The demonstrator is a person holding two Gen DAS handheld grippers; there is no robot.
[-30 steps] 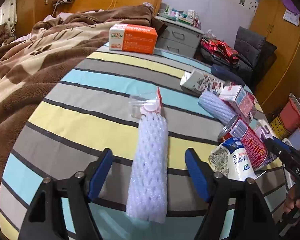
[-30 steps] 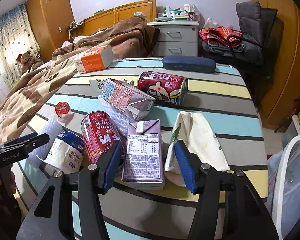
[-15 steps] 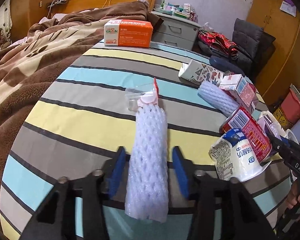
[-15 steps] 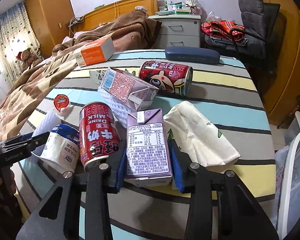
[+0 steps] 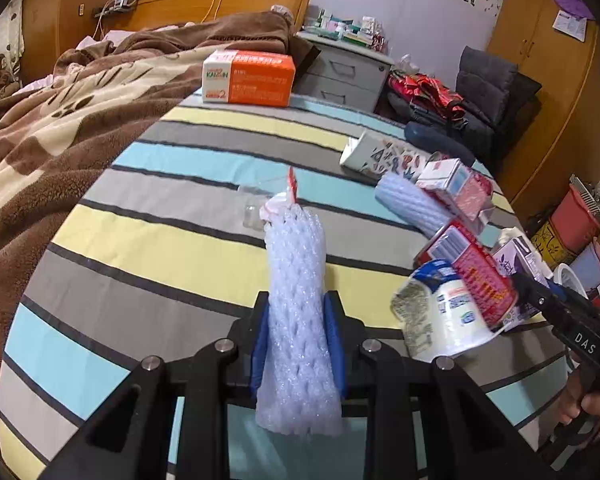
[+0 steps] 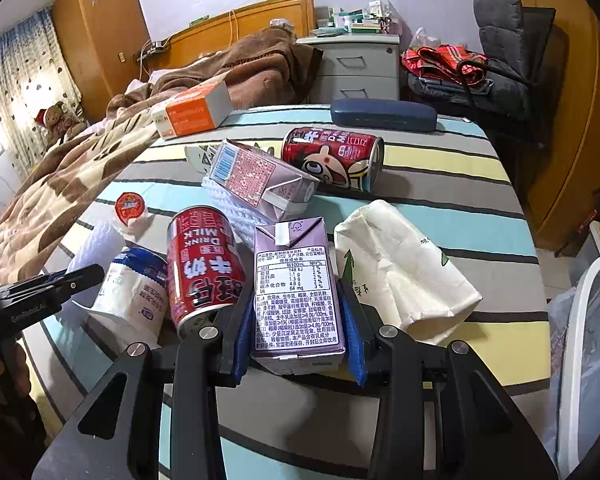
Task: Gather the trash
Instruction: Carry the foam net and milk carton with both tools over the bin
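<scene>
A white foam net sleeve (image 5: 296,264) lies lengthwise on the striped table (image 5: 148,240). My left gripper (image 5: 297,308) is shut on its near half, blue pads pressing both sides. At the sleeve's far tip sits a small clear cup with a red lid (image 5: 292,184). In the right wrist view a purple milk carton (image 6: 296,272) lies flat, and my right gripper (image 6: 296,304) is shut on it, pads against its long sides. The left gripper (image 6: 52,280) shows at the left edge of that view.
Beside the purple carton lie a red milk can (image 6: 204,264), a white yogurt cup (image 6: 132,288) and a cream paper bag (image 6: 400,272). Behind are a pink carton (image 6: 256,176), another red can (image 6: 332,158), an orange box (image 6: 192,114) and a blue case (image 6: 384,114). A white-rimmed bin (image 6: 592,340) stands right.
The left jaws closed from wide open onto the foam sleeve. The right jaws narrowed until they gripped the purple carton. Neither hand shifted much.
</scene>
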